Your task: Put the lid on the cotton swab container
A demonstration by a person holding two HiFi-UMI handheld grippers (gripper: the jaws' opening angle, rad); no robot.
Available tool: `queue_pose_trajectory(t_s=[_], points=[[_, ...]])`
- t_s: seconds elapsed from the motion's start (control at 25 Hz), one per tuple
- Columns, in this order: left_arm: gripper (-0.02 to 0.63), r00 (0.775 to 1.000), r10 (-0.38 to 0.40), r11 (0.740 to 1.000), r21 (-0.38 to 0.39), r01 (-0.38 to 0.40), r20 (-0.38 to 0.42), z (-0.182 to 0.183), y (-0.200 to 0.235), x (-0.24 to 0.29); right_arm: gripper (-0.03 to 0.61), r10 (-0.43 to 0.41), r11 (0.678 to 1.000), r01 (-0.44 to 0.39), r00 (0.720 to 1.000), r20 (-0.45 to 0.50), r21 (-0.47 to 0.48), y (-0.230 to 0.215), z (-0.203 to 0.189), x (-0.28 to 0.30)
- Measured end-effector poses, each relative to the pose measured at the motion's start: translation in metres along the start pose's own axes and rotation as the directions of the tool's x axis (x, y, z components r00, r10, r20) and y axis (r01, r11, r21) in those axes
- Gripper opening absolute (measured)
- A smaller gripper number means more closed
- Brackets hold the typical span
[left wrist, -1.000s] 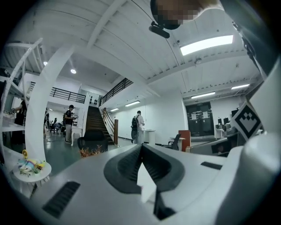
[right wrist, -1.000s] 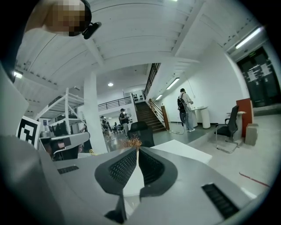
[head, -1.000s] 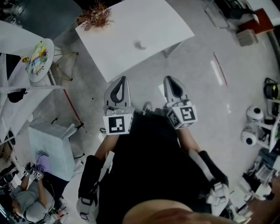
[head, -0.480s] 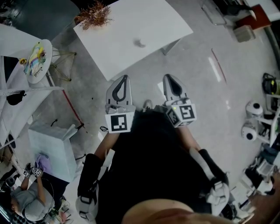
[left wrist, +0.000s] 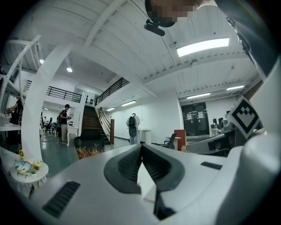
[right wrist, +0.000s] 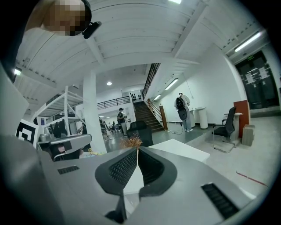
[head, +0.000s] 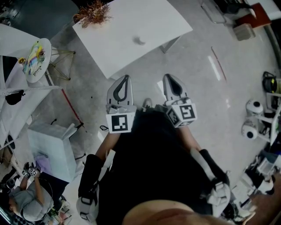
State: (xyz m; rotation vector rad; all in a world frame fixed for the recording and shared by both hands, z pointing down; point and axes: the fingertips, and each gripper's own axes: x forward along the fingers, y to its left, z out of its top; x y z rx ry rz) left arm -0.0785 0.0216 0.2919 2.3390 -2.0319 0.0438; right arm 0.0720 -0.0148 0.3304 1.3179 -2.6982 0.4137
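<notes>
White rectangular table (head: 118, 44): stands on the grey floor ahead of the person, with most of its top bare, so the one small thing near its middle sits in open reach from the near edge.
Small pale object (head: 139, 41): alone near the middle of the table top, well apart from both grippers. By its place I judge it to be the cotton swab container. It is too small to tell whether a lid sits on it, and no separate lid can be made out.
Left white hand-held gripper (head: 123, 79): its dark ribbed pads (left wrist: 127, 163) are pressed together with nothing between them, and it points level toward the table.
Right white hand-held gripper (head: 168, 77): jaws likewise pressed together and empty in its own view (right wrist: 137, 151), tilted slightly downward.
Why held so: both grippers sit side by side close to the black-clad torso, short of the table edge. This looks like a resting carry, not a reach.
Stage: this fits standing off with the container yet to be lidded, or standing back from one already lidded.
Reddish-brown dried plant (head: 92, 12): at the table's far corner, clear of the object.
</notes>
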Motion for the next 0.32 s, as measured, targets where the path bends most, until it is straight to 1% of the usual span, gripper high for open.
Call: queue_pose_trajectory(t_s=[0.32], points=[[0.006,1.000,-0.007,1.000,-0.001,0.007,0.002,0.0003,-0.0002,-0.0080,0.014,0.003,1.000,-0.003,1.000,0.000,-0.014,0.0086,-0.0003,-0.0025]])
